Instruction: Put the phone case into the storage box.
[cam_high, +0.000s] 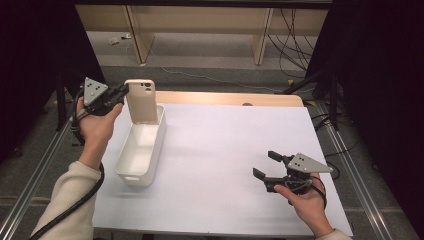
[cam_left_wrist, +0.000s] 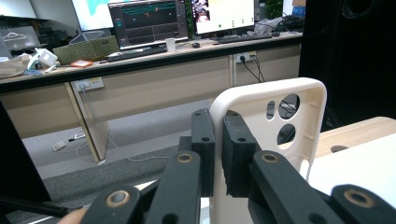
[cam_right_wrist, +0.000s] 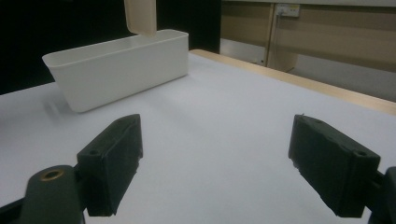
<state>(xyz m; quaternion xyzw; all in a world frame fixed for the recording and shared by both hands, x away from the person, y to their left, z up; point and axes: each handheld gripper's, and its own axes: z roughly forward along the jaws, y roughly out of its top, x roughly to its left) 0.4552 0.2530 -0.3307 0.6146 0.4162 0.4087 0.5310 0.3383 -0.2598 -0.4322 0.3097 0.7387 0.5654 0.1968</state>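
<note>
ok so the phone case (cam_high: 141, 101) is upright over the far end of the bin (cam_high: 131, 169), bottom edge dipping just inside it. my left gripper (cam_high: 123, 92) has its jaws clamped on the case's side edge, camera holes up top. the bin's near the table's (cam_high: 225, 165) left edge, long side running front to back. my right gripper (cam_high: 266, 165) is well apart from all that, low over the table near the front right corner, jaws spread wide with nothing between them, pointing left toward the bin
</note>
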